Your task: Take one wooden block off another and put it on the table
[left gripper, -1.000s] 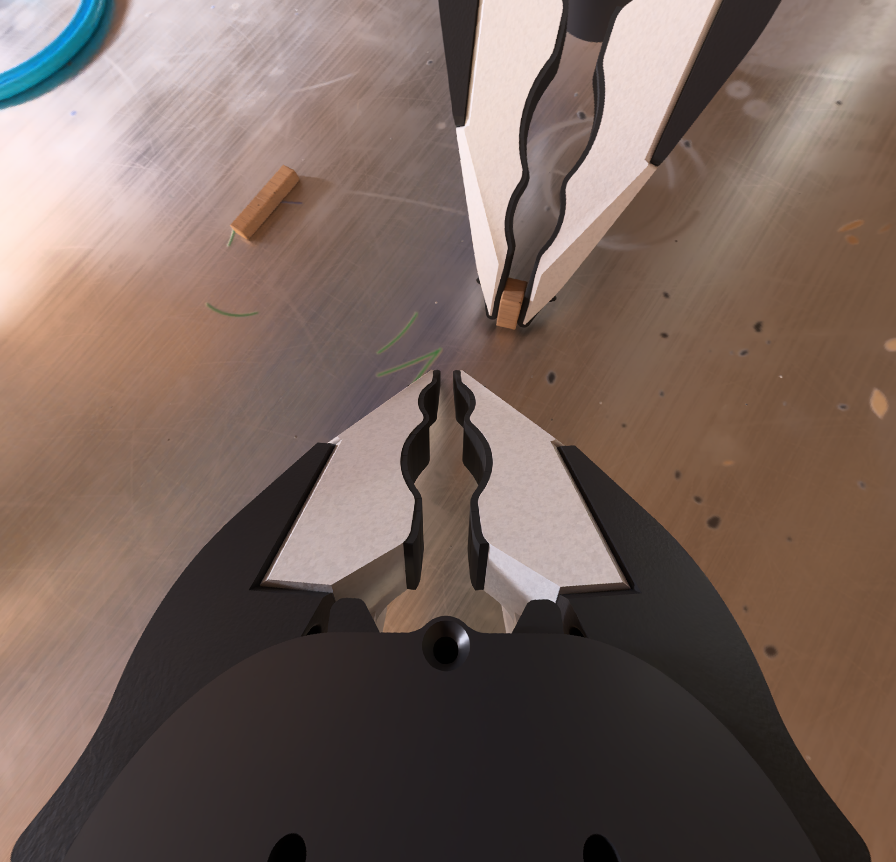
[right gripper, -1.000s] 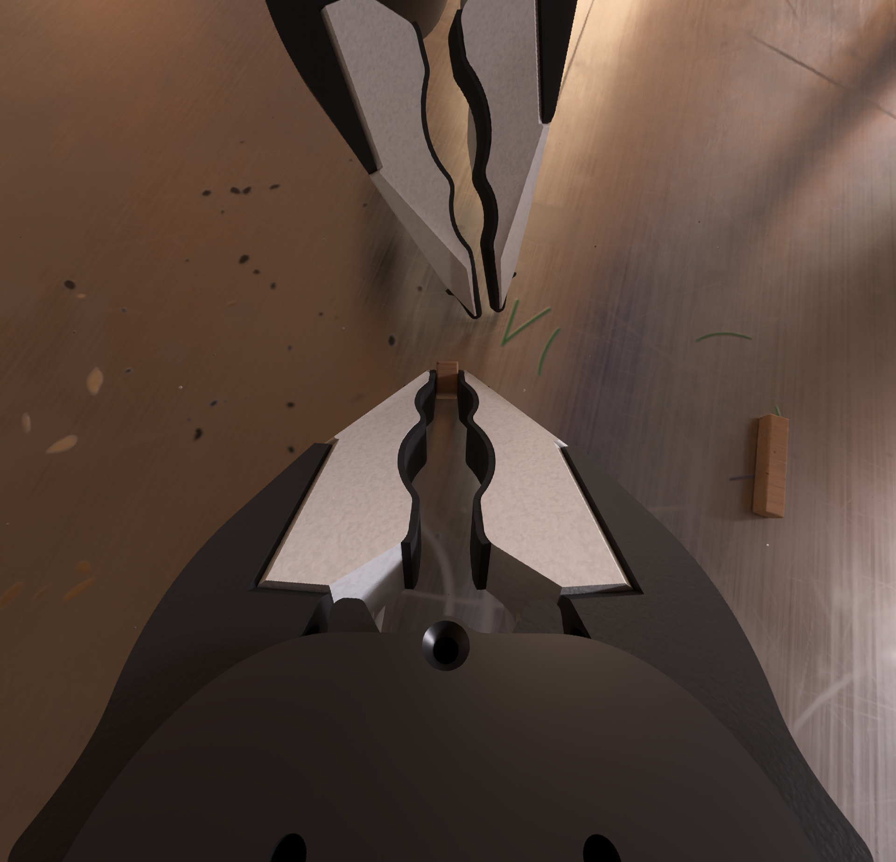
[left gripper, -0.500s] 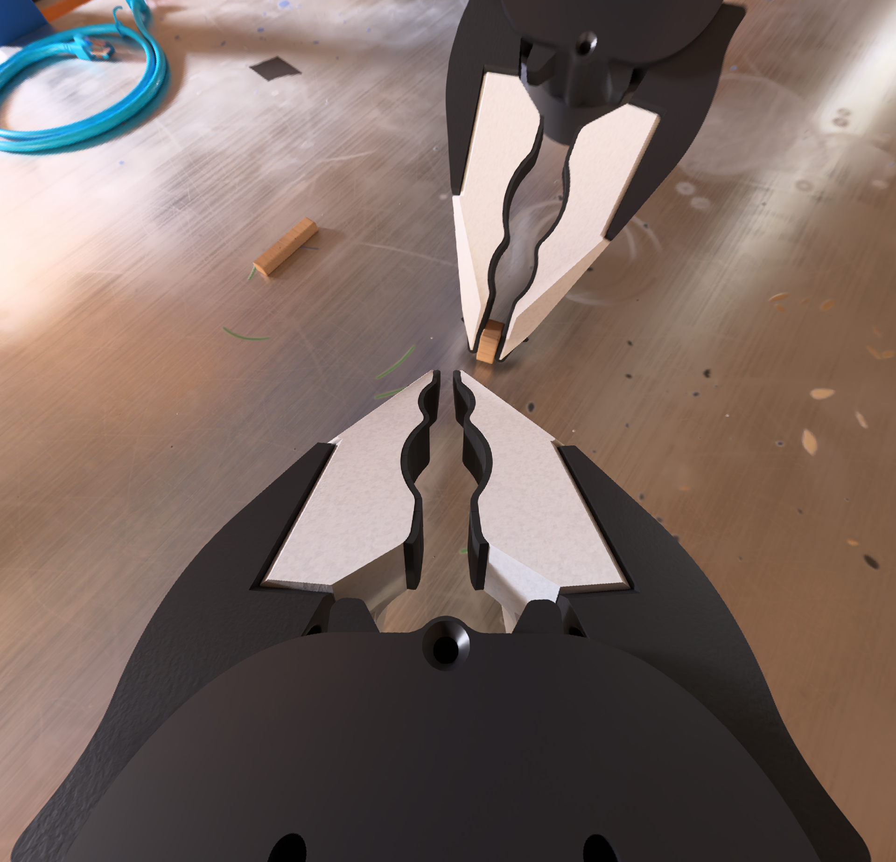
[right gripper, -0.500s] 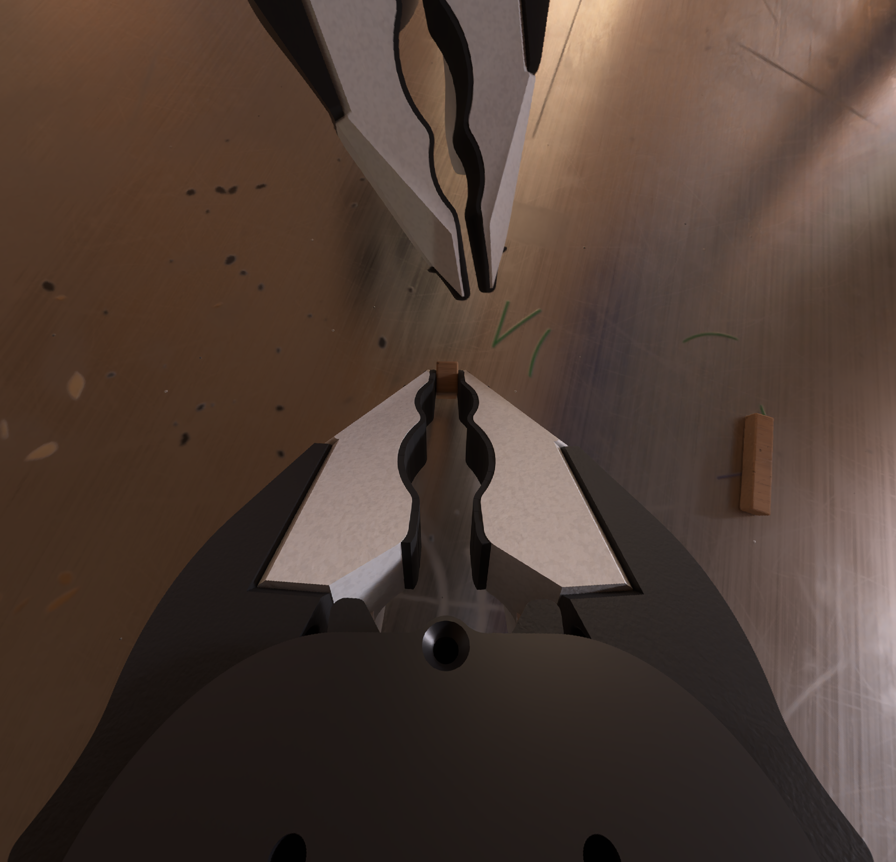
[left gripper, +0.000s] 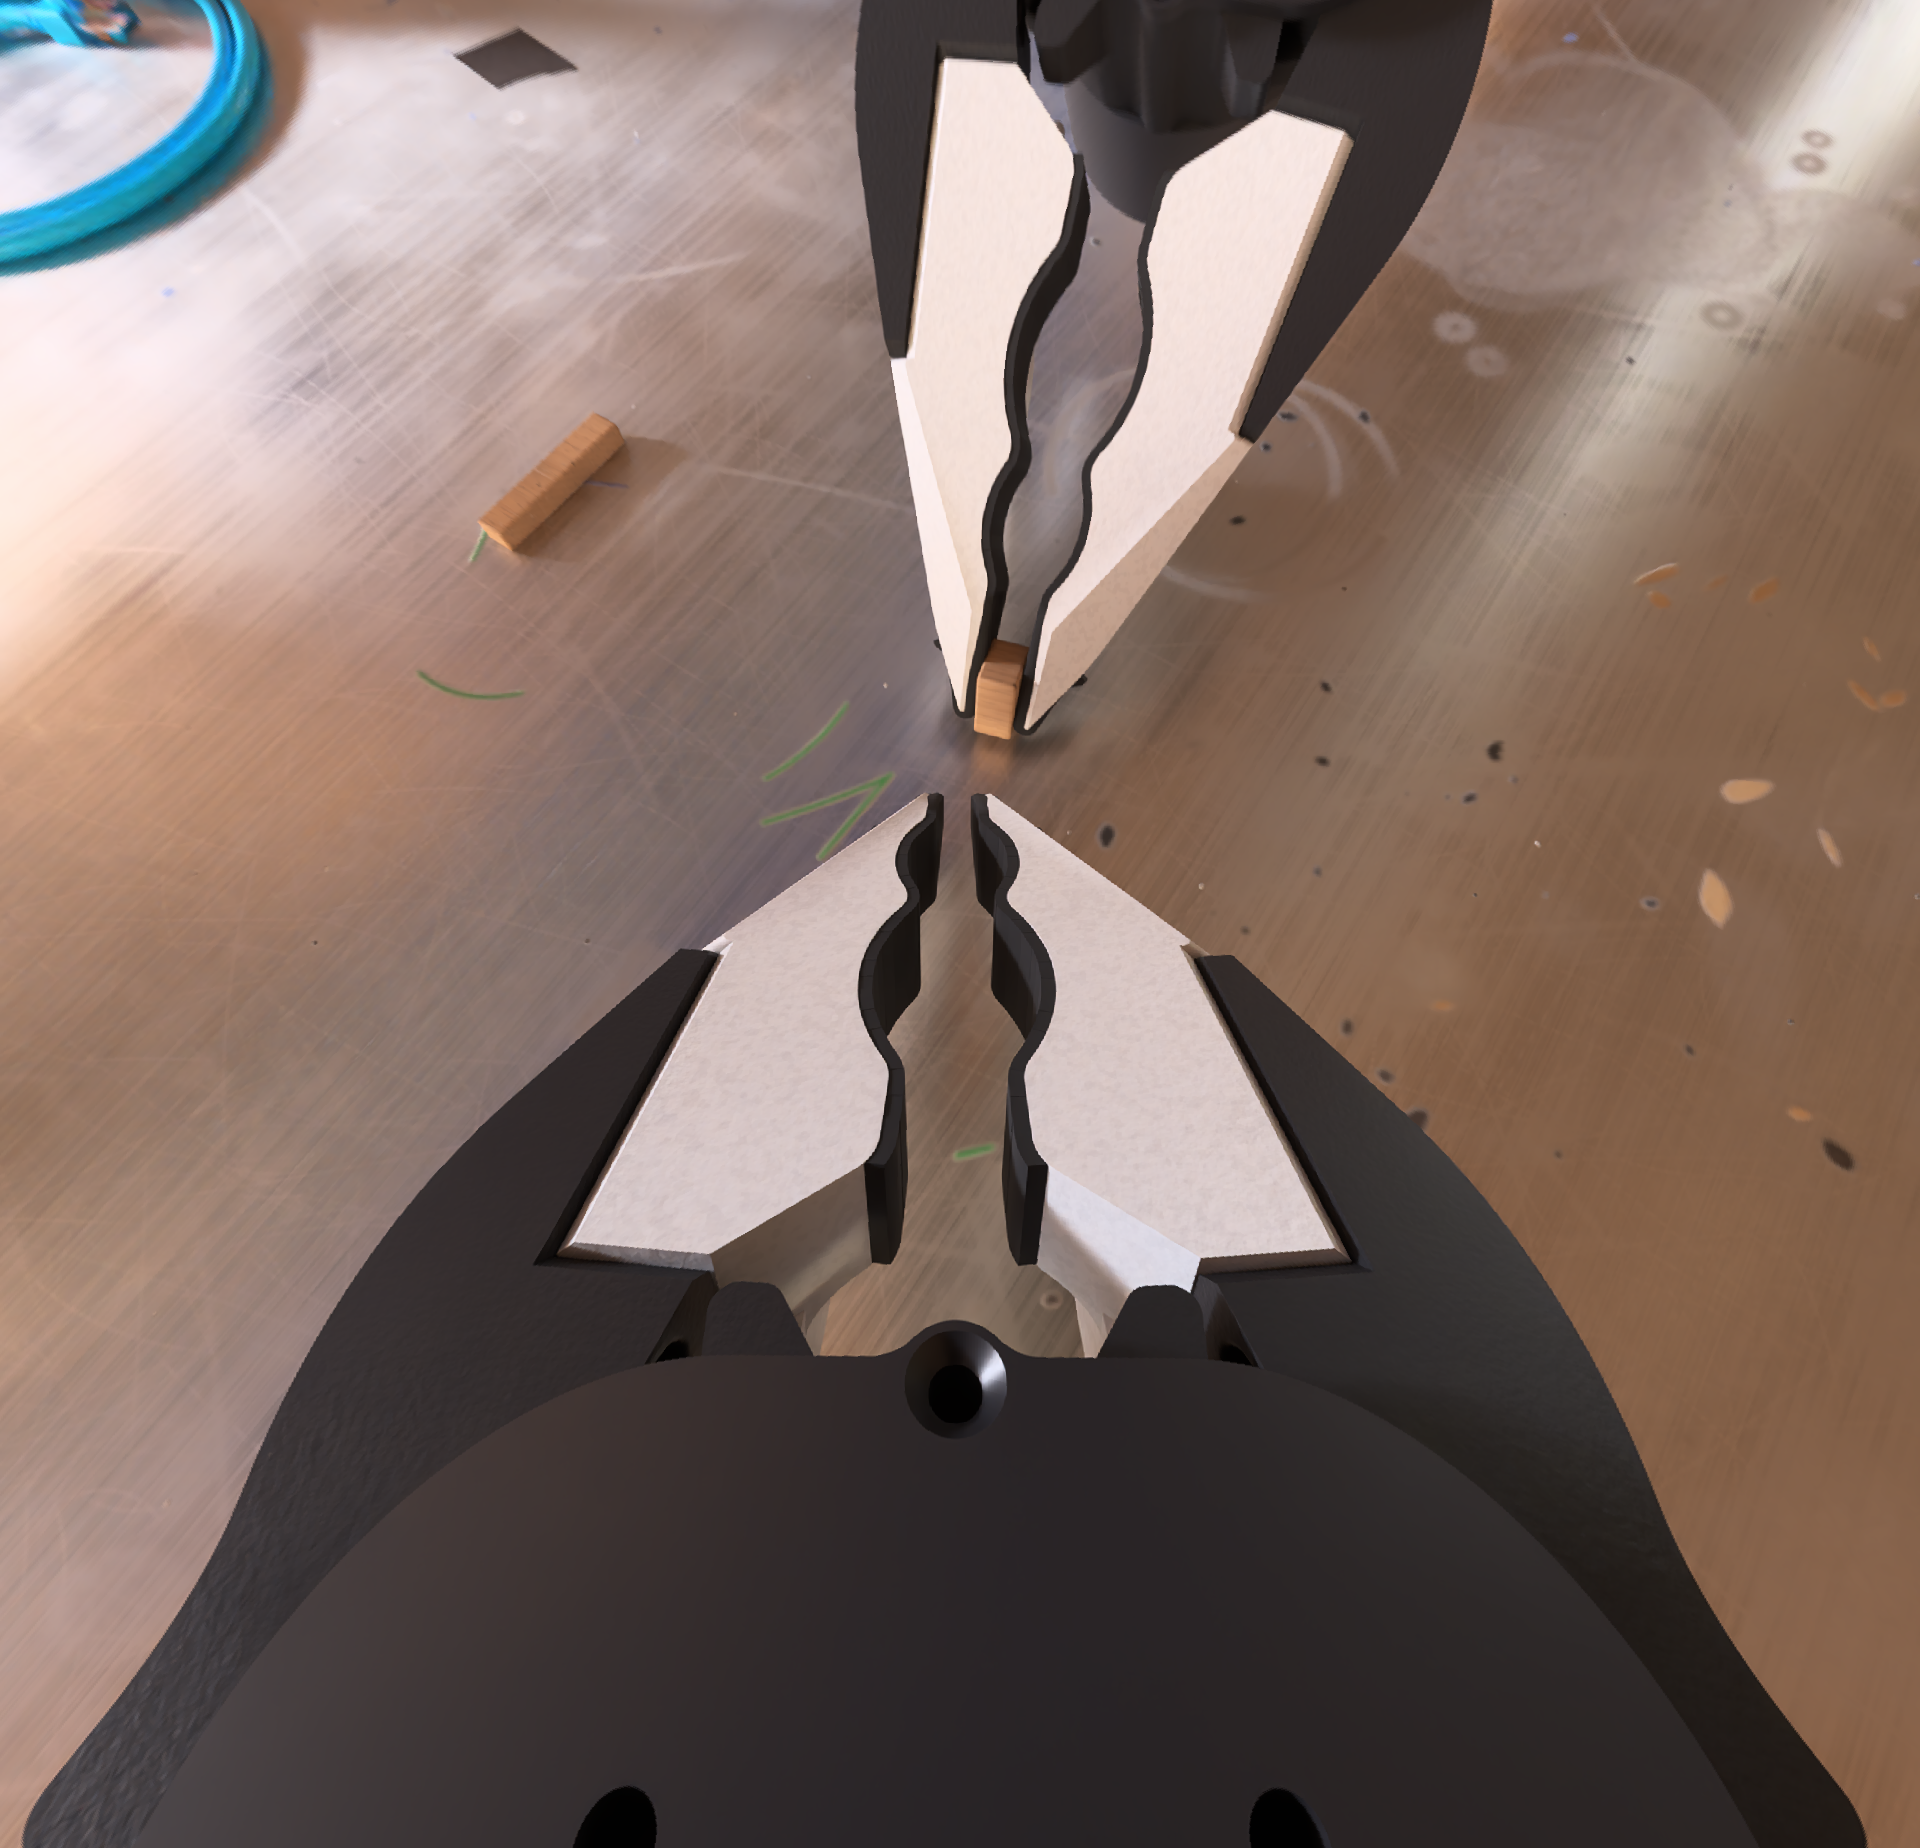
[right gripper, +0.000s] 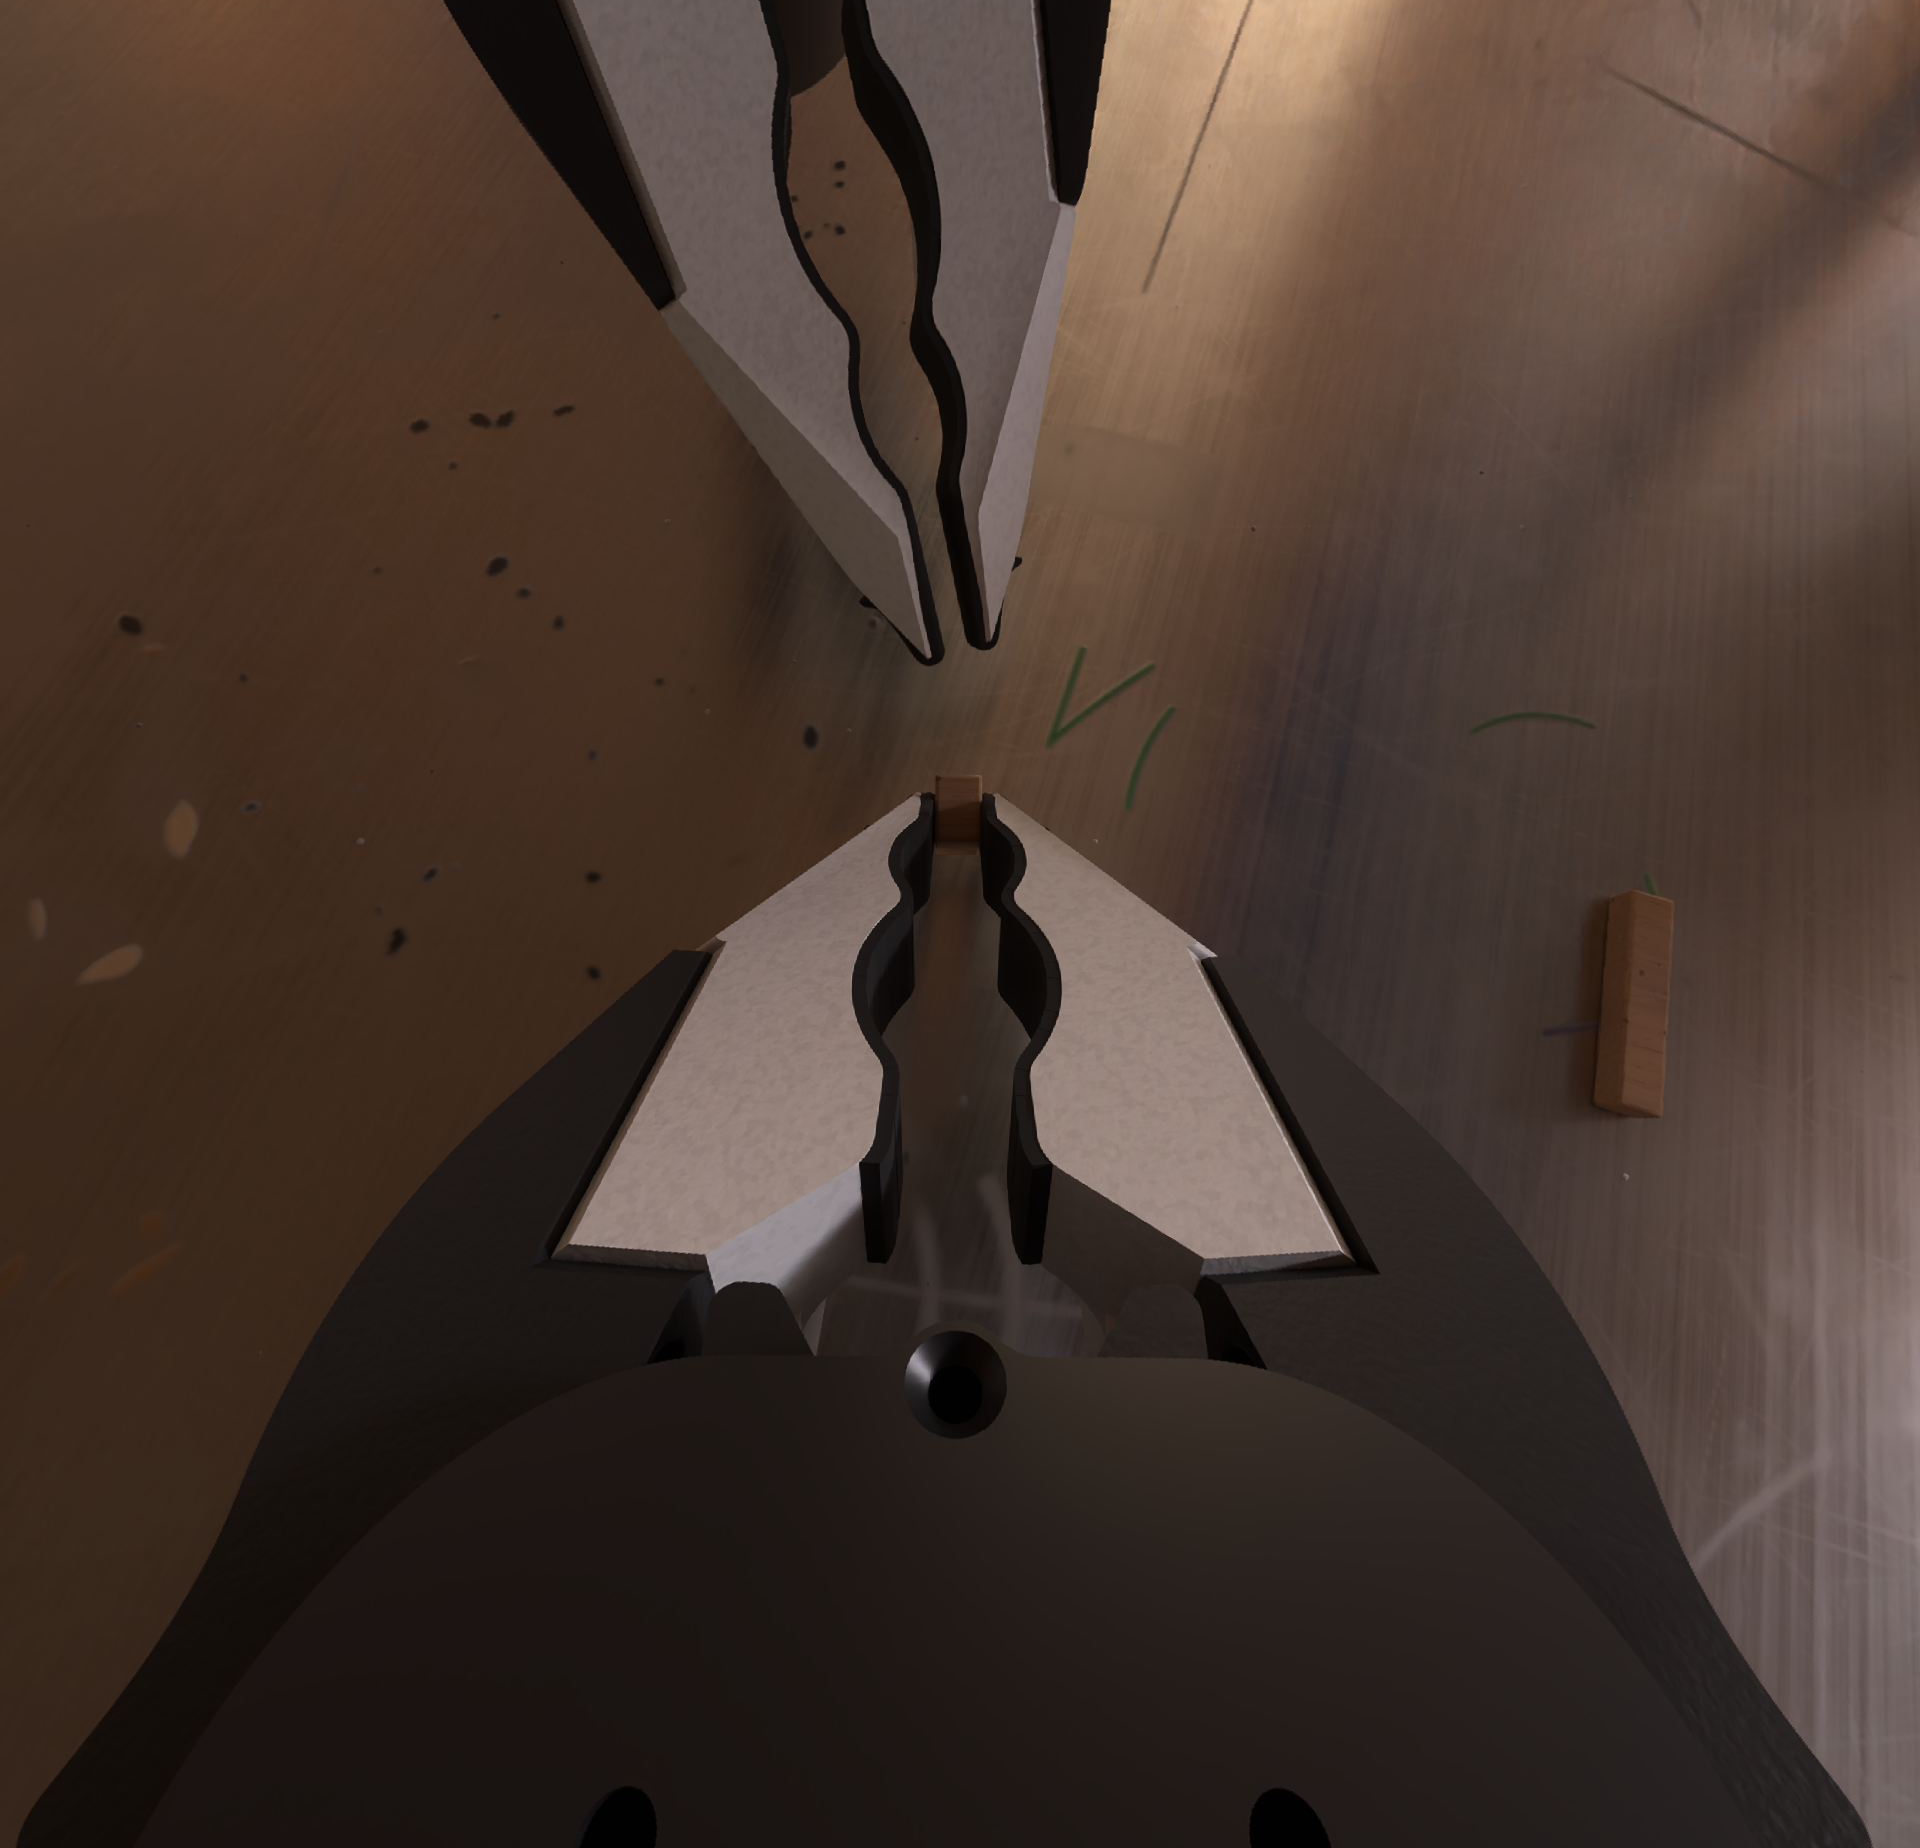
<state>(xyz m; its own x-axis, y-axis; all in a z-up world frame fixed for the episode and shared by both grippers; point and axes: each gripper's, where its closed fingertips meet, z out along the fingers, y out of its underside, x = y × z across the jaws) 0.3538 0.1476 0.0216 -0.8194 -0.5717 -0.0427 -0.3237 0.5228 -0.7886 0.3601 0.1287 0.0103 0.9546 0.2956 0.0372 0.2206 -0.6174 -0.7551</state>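
Note:
My right gripper [right gripper: 958,806] is shut on a small wooden block [right gripper: 958,799], held at its fingertips. In the left wrist view the same block [left gripper: 997,702] hangs between the right gripper's tips [left gripper: 1003,697], very close to the metal table [left gripper: 1455,863]; I cannot tell if it touches. My left gripper [left gripper: 956,809] faces it tip to tip, a short gap away, with its jaws nearly together and nothing between them. It also shows in the right wrist view [right gripper: 954,648]. A second wooden block [left gripper: 551,484] lies flat on the table, off to the side [right gripper: 1633,1003].
A blue cable [left gripper: 208,136] is coiled at the far left. A small dark square patch [left gripper: 514,55] lies beyond the second block. Green scratch marks [left gripper: 821,790], dark specks and pale flakes [left gripper: 1745,790] mark the table surface.
My left gripper pulled back and then came closer again, shifting a little sideways opposite the right gripper. The right gripper has kept its hold on the block and barely moved.

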